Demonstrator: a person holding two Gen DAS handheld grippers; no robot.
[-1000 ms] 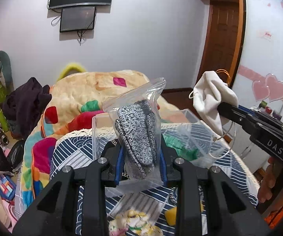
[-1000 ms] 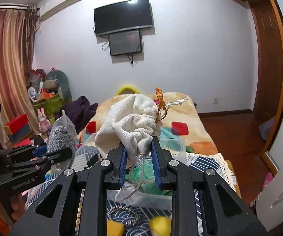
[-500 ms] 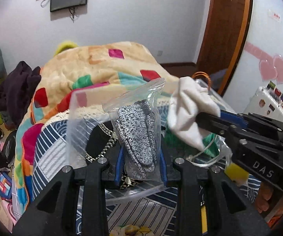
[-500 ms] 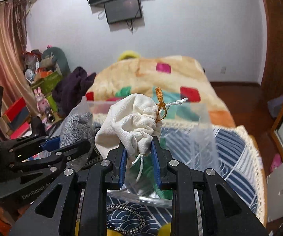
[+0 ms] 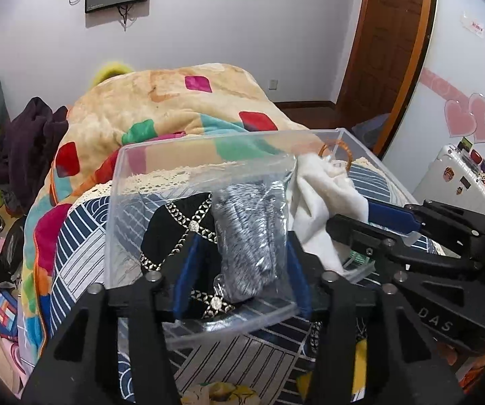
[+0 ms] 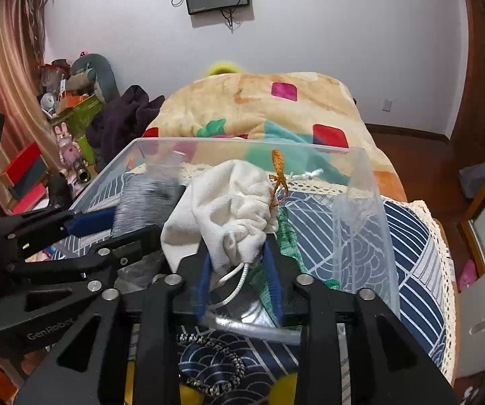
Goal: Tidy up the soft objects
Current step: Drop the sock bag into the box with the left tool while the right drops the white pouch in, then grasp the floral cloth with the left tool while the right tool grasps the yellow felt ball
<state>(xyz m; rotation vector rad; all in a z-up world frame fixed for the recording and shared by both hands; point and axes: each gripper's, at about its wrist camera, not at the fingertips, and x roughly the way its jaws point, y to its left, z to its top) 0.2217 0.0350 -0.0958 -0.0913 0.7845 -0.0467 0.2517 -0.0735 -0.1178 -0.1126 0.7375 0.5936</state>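
Observation:
A clear plastic box stands on a blue patterned cloth. My left gripper is inside the box with its jaws spread; the clear bag of grey knit fabric sits loosely between them. That bag also shows in the right wrist view. My right gripper is inside the box with its jaws parted around the neck of a white drawstring pouch, seen in the left wrist view too. A black piece with a gold chain pattern and green fabric lie in the box.
A colourful blanket covers the bed behind the box. Dark clothes and toys are piled at the left. A wooden door and a white suitcase stand at the right. A chain lies on the cloth before the box.
Both grippers have lowered into the clear box. The left jaws have opened around the grey knit bag and the right jaws have parted around the white pouch.

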